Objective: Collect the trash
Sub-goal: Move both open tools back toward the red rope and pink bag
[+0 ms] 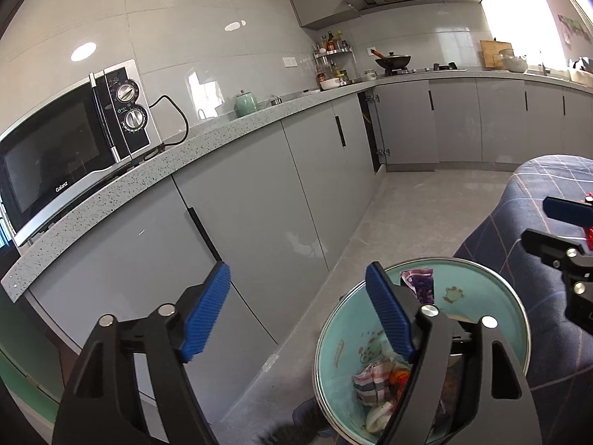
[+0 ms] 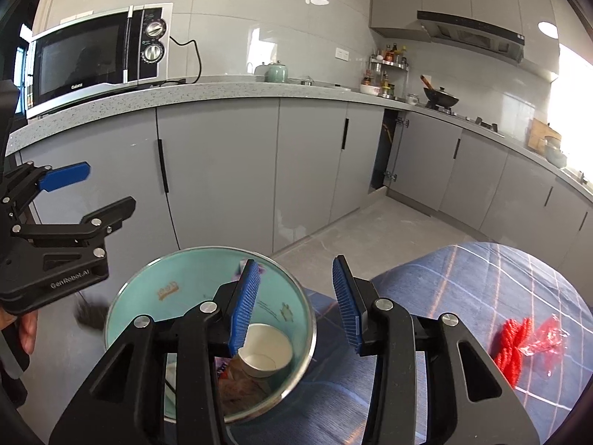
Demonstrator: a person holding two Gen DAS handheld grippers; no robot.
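The trash bin [image 2: 155, 296], one round teal-lined can with a metal rim, stands on the floor between the gray cabinets [image 2: 218, 170] and the plaid-covered table [image 2: 481, 282]. My right gripper [image 2: 294, 306] hangs above its rim, jaws spread wide and holding nothing. My left gripper [image 1: 296, 311] also stands wide open and empty, over the bin's near edge.

From the right wrist I count one white paper cup [image 2: 265, 350] lying in the bin with some wrappers under it, plus two red scraps on the table: a bunch of red yarn [image 2: 513, 345] and a crinkled red plastic wrapper [image 2: 552, 335] just beside it. The left wrist misses the cup but shows one purple wrapper [image 1: 420, 283] against the bin's far wall and a striped crumpled piece [image 1: 370, 382] at the bottom. Both views show one microwave [image 1: 63, 152] on the kitchen counter [image 1: 222, 129].
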